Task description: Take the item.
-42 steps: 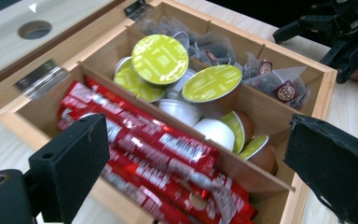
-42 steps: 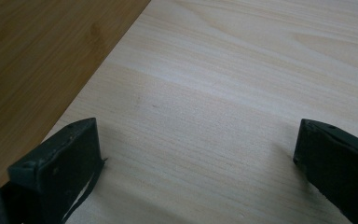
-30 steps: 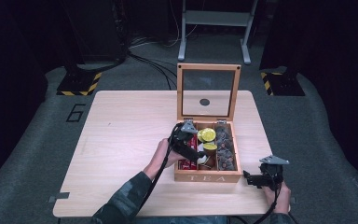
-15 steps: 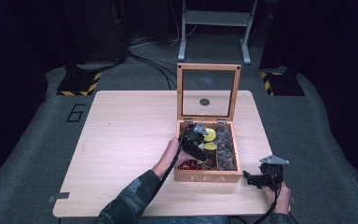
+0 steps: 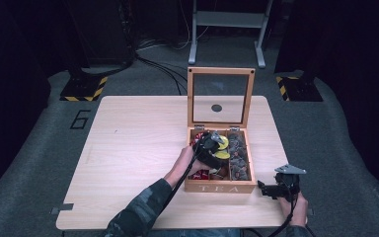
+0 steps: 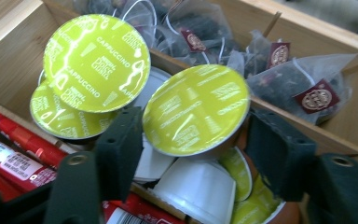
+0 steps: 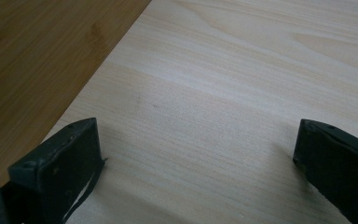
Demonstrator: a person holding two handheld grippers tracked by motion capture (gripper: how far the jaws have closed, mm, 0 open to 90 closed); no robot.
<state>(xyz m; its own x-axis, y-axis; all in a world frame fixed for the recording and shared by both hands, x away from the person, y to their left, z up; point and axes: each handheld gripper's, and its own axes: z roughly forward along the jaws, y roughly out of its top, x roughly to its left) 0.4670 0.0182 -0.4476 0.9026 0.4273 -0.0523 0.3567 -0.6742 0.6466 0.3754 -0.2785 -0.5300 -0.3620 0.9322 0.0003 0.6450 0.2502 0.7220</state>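
L gripper point(image 6: 193, 149) jaws just closed, pinching 1 green-lidded capsule point(image 6: 196, 109) in tea box point(image 5: 220, 187); R gripper point(image 7: 196, 172) spread over table point(image 7: 242, 93).

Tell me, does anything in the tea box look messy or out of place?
Mostly tidy. The coffee capsules in the tea box lie jumbled, some tilted, some upside down. The left gripper is clamped on one green-lidded capsule, holding it tilted. Tea bags sit loosely heaped.

A lime-green-lidded cappuccino capsule point(image 6: 196, 111) sits tilted atop other capsules in the tea box's middle compartment, near end.
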